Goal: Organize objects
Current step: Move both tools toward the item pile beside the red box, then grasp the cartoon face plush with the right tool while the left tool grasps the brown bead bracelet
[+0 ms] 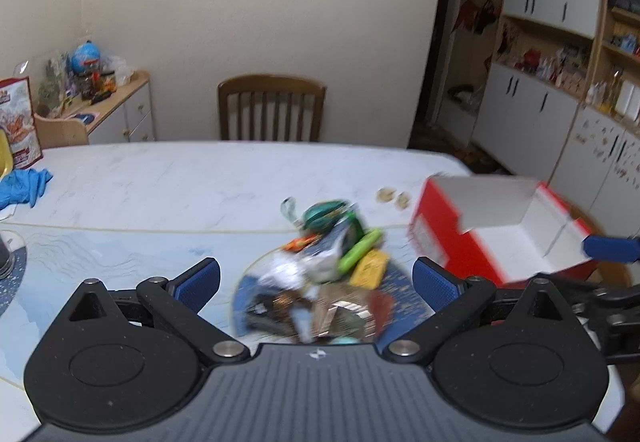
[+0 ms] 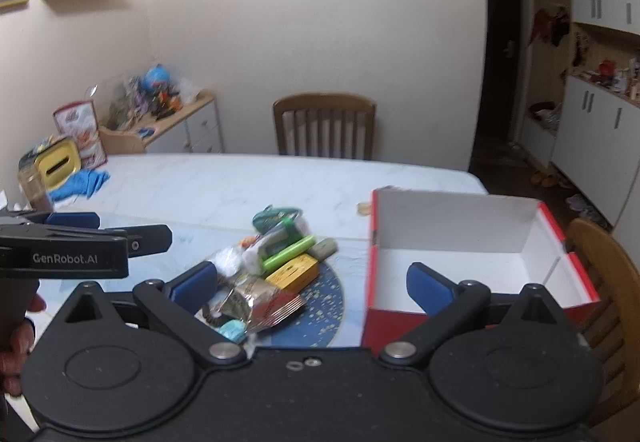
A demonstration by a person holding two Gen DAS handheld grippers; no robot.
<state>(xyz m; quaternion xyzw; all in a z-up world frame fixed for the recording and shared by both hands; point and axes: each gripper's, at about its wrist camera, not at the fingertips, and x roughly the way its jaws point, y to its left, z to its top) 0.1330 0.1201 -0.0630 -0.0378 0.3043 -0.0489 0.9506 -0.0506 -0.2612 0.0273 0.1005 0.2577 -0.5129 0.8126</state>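
Both tools (image 1: 316,280) (image 2: 312,286) gape over clutter (image 2: 266,266) (seemingly snacks); box (image 2: 452,226) beside.

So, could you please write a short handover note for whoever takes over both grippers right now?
Left gripper: open, empty, hovering over the pile of small items.
Right gripper: open, empty, between the pile and the red box.
The pile sits on the blue round mat on the table; the box stands open to its right and looks empty.
Done: nothing packed yet.
Left: probably move every item from the pile into the box.
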